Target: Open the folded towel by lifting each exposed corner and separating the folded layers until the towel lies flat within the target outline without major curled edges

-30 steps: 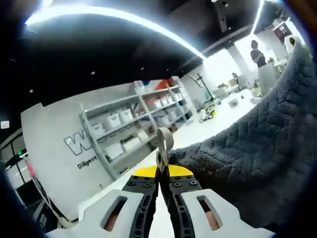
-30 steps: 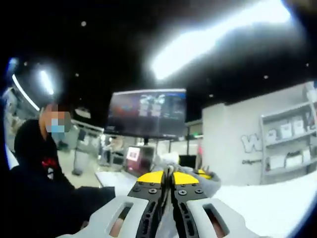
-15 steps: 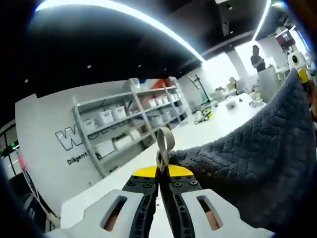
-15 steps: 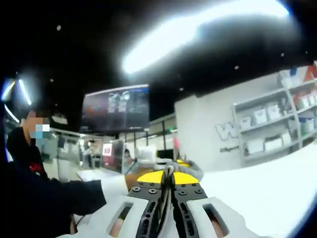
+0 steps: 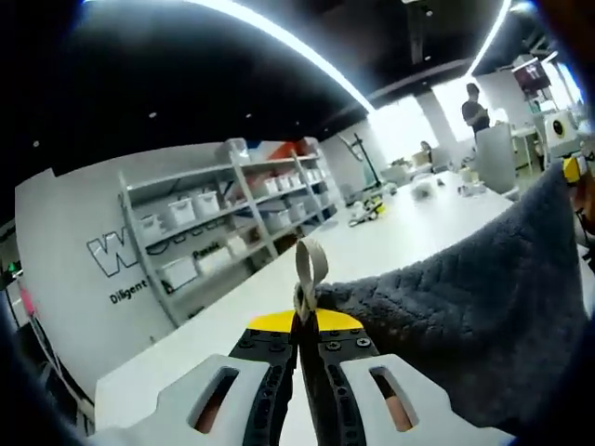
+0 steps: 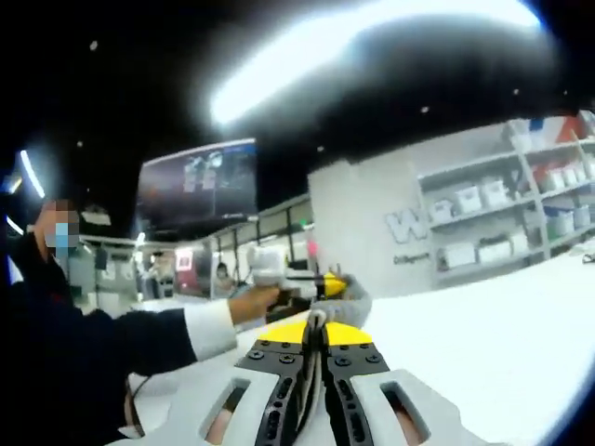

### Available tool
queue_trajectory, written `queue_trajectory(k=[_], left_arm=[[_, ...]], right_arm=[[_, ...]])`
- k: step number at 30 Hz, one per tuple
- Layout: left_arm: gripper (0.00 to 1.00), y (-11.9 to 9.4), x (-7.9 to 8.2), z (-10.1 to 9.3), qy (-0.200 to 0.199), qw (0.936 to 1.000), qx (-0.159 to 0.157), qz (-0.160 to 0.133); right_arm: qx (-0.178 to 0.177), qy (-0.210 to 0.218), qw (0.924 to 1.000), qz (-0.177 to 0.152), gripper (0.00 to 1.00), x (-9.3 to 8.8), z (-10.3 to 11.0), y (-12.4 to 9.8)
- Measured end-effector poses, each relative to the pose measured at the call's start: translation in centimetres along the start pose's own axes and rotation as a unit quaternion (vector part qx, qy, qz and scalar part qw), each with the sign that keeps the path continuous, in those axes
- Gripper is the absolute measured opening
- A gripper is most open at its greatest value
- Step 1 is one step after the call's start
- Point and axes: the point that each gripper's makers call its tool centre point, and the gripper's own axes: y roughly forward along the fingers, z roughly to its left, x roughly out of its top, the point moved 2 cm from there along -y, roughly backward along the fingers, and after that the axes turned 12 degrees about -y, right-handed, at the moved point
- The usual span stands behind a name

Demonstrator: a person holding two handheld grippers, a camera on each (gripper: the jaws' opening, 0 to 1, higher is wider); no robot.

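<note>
Left gripper: jaws pressed together on the towel's corner, just under a pale hanging loop that stands up from the pinch.
Towel: dark grey, quilted; in the left gripper view it spreads from the pinched corner out to the right, held up off the white table. Its upper edge runs taut and nearly straight, rising to a far corner at the right of that view.
Far corner: a yellow-tipped gripper sits right at that corner; its grip there is too small to tell.
Room on the left side: bare white tabletop lies beyond and to the left of the towel's upper edge; grey shelving with white bins stands well back against a white wall.
Far end of table: small clutter lies well apart from the towel; a person stands farther off.
Right gripper: jaws closed with a thin grey edge of towel caught between them.
Other gripper, right gripper view: a hand on a dark-sleeved arm holds a yellow-tipped gripper just beyond the jaws, with grey towel edge curving beside it.
Room on the right side: open white tabletop stretches away to the right; shelving and a dark screen stand well behind.
</note>
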Motion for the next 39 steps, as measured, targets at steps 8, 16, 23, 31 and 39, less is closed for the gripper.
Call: queue_trajectory(k=[8,16,23,31,39], left_arm=[[0.04,2.3,-1.1,-1.2,-0.008,0.9997,-0.017,0.015],[0.04,4.6,-2.0,-2.9,-0.005,0.9989,-0.040,0.025],[0.04,6.5,-2.2,-4.6,-0.004,0.9973,-0.067,0.030],[0.04,9.1,-2.8,-7.1,0.005,0.9939,-0.101,0.044],[0.04,11.9,-4.1,-9.2,0.011,0.9893,-0.130,0.065]], right_arm=[[-0.032,0.020,0.9993,0.009,0.00,-1.5,-1.4,-1.4],[-0.056,0.029,0.9978,0.018,0.00,-2.4,-2.1,-2.8],[-0.079,0.019,0.9963,0.027,0.00,-3.0,-2.6,-4.2],[-0.106,0.013,0.9937,0.032,0.00,-4.3,-2.8,-6.4],[-0.139,0.026,0.9892,0.035,0.00,-5.5,-3.9,-8.1]])
